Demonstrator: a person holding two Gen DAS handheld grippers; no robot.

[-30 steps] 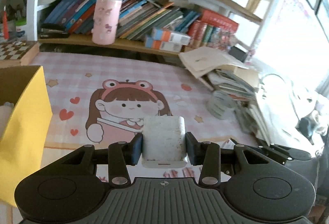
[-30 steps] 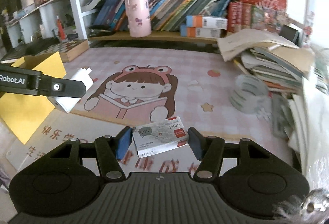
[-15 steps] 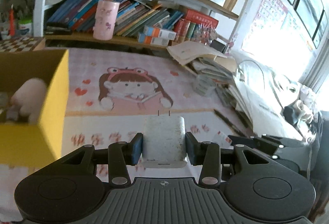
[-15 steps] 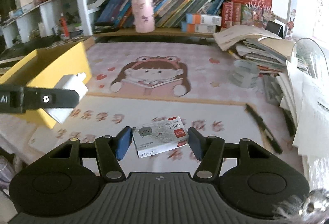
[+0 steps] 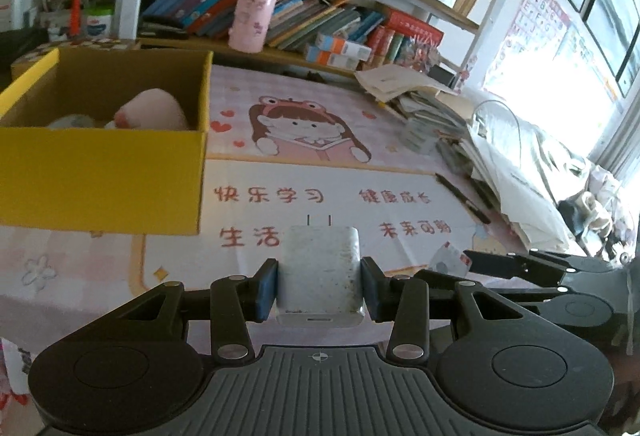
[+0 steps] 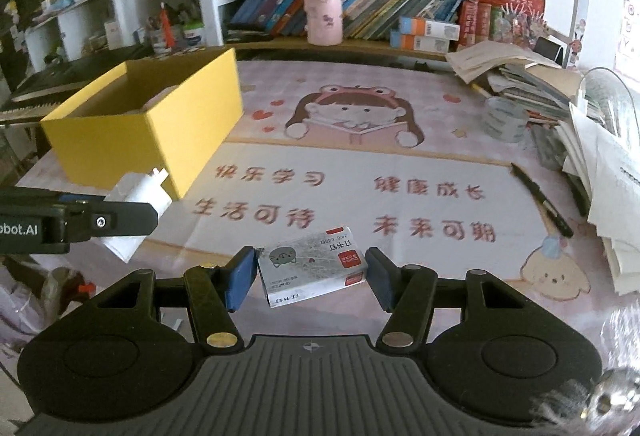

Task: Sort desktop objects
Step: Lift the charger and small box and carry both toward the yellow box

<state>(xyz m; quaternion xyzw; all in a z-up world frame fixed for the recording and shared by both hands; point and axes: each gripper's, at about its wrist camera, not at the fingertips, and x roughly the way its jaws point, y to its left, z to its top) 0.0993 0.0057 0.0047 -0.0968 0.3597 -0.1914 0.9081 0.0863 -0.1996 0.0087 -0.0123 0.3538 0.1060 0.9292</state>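
The left claw is closed on a white charger, its blue pads pressing both flanks; two metal prongs stick out of the far end, and the near end is partly cut off by the claw's body. The right claw grips a small box of staples by its sides, the box lying tilted between the pads and held above the bench. A yellow box stands open on the bench's left part, well ahead of the charger. Inside it a pink soft thing and something pale beside it show only in part; the front wall hides the rest, and what they are cannot be told. In the right wrist view the box's inside is almost wholly hidden by its wall. A black pen lies near the right edge, beside a heap of papers cut off by the frame. A roll of clear tape sits by the books; the window glare washes out the far right of the left wrist view.
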